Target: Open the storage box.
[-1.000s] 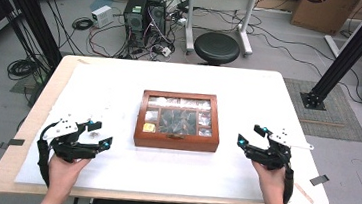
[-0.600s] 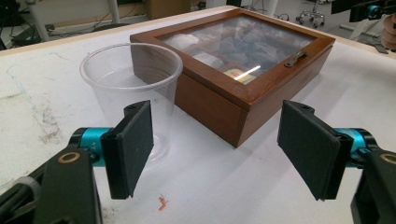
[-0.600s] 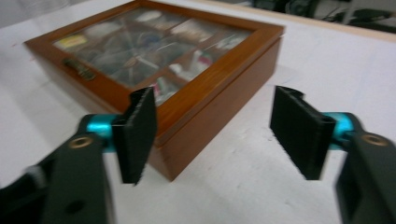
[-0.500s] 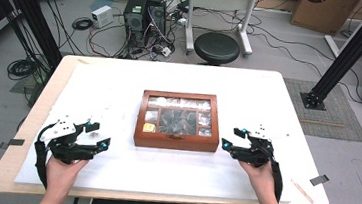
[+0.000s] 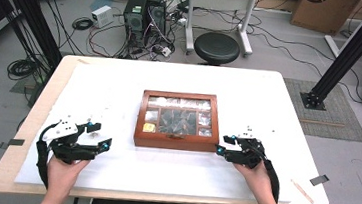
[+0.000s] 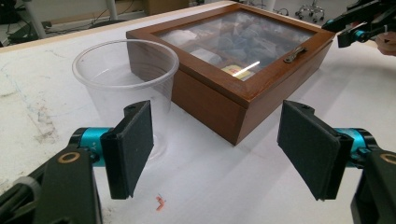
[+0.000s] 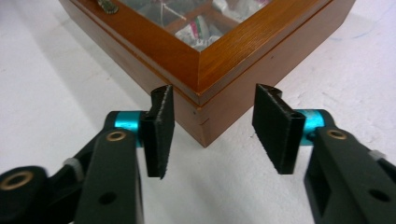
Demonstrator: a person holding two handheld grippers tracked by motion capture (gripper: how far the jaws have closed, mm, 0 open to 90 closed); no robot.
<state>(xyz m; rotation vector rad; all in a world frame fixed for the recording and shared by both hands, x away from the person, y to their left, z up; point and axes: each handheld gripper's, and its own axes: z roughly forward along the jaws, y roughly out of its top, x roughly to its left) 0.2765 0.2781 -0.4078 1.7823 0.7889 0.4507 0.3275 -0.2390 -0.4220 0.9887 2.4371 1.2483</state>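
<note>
— Now, right gripper (image 7: 210,123): jaws wide apart, holding nothing, lined up on the near right corner of the box (image 7: 205,60), which sits just ahead between them, not yet touched.

— And the left?

— Left gripper (image 6: 215,149) is spread wide too, empty. A clear cup (image 6: 126,84) stands just beyond its left jaw, beside the box.

— Where's the box overall?

— Mid-table (image 5: 94,98), lid shut, long side facing the person, latch (image 6: 295,54) on the front edge. It lies between both hands; the right hand (image 5: 257,177) looks nearer, so I'd judge it acts first.
</note>
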